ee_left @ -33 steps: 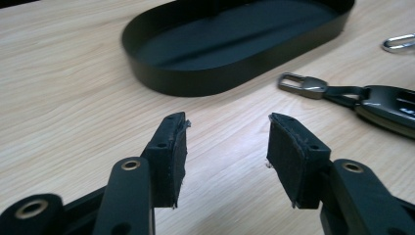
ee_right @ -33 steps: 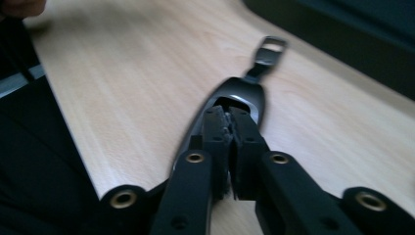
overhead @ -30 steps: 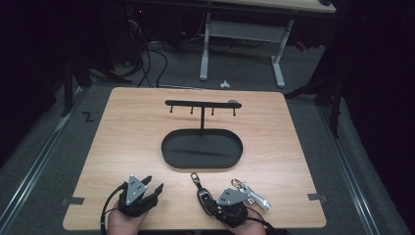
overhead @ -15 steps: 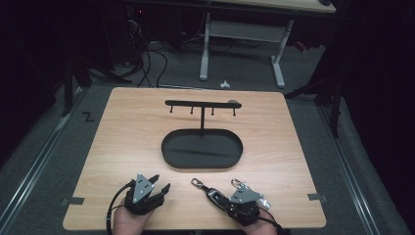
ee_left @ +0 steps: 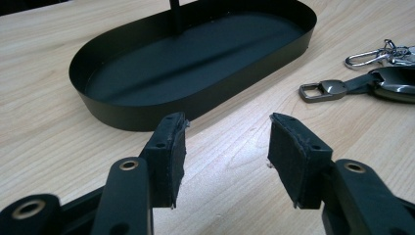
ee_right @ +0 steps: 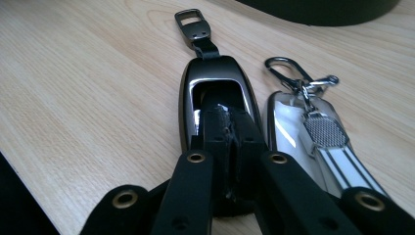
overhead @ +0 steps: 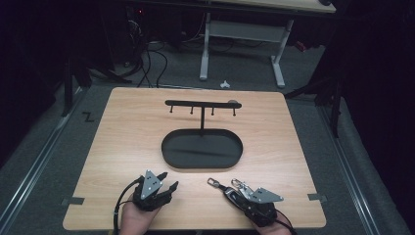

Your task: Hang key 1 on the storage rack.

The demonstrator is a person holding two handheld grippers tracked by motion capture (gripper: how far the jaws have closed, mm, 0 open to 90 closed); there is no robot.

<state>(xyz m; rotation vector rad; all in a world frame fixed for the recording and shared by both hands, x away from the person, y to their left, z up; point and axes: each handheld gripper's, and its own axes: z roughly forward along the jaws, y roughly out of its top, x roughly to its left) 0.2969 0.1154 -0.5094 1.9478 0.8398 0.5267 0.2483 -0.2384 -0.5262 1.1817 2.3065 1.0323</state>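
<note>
A black key fob (overhead: pixel 229 194) with a metal buckle lies near the table's front edge; beside it is a silver key holder (overhead: pixel 241 185) with a carabiner. My right gripper (overhead: pixel 241 198) is shut, its closed tips resting over the fob (ee_right: pixel 215 68), pad against pad with nothing between them. The silver key holder (ee_right: pixel 303 127) lies just right of those jaws. My left gripper (overhead: pixel 168 180) stands open at the front left, nothing between its pads (ee_left: pixel 169 147). It faces the black oval tray (ee_left: pixel 147 115), and the fob (ee_left: pixel 391 85) lies off to its right.
The black oval tray (overhead: pixel 169 159) sits mid-table with a T-shaped hook rack (overhead: pixel 202 104) rising from it. Bare wood lies on both sides of the tray. Desk legs and cables stand on the dark floor beyond the far edge.
My right gripper has slid to the right along the front edge, and the fob and silver key holder have shifted right with it. My left gripper has drifted slightly right.
</note>
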